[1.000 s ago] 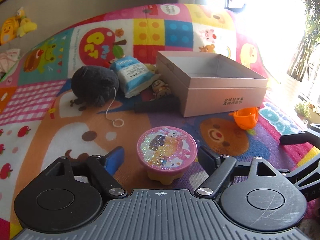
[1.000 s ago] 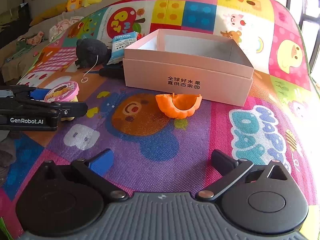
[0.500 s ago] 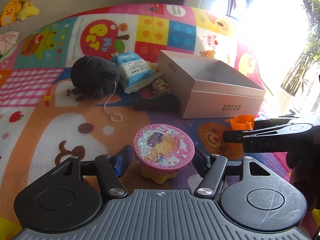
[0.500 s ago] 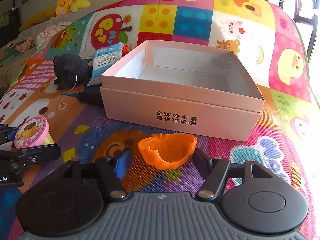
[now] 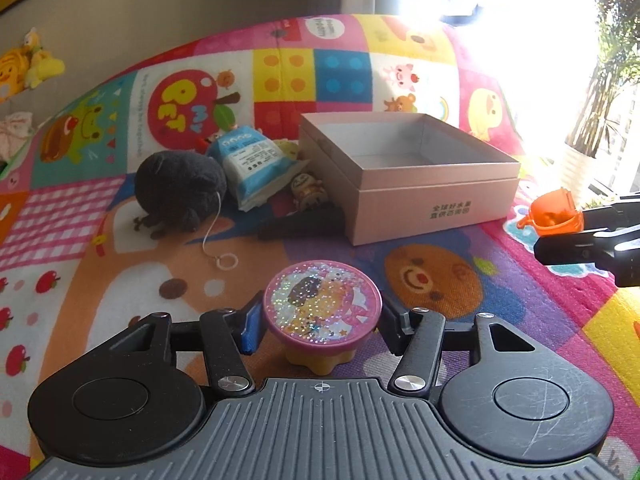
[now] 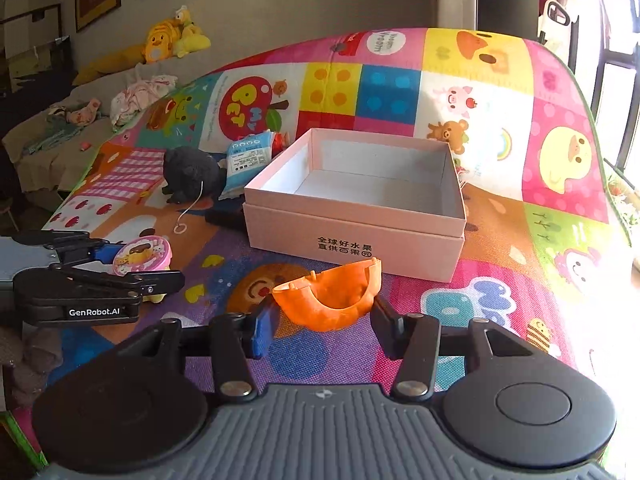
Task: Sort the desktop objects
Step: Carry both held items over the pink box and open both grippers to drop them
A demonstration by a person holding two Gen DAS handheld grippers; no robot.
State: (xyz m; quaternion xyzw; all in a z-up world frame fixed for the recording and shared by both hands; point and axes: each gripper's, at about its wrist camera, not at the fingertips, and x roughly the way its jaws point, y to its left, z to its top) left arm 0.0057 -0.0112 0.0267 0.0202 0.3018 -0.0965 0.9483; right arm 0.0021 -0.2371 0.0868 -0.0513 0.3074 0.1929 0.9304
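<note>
We see the left hand-held gripper (image 5: 320, 320), jaws just closed in, clamping the glitter-lidded cup (image 5: 323, 309) above the play mat (image 5: 120, 280). Behind lie a dark plush toy (image 5: 178, 192) and a blue-white packet (image 5: 256, 160), just left of the open pink box (image 5: 432, 204). At right, the right hand-held gripper (image 6: 320, 326) pinches the orange bowl (image 6: 328, 294), lifted before the box front.

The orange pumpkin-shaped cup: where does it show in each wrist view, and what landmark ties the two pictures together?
Left wrist: orange pumpkin-shaped cup at the far right edge, held by the right gripper.
Right wrist: low centre, between that gripper's fingers.
Shared landmark: the open pink box, just behind the cup in both.
</note>
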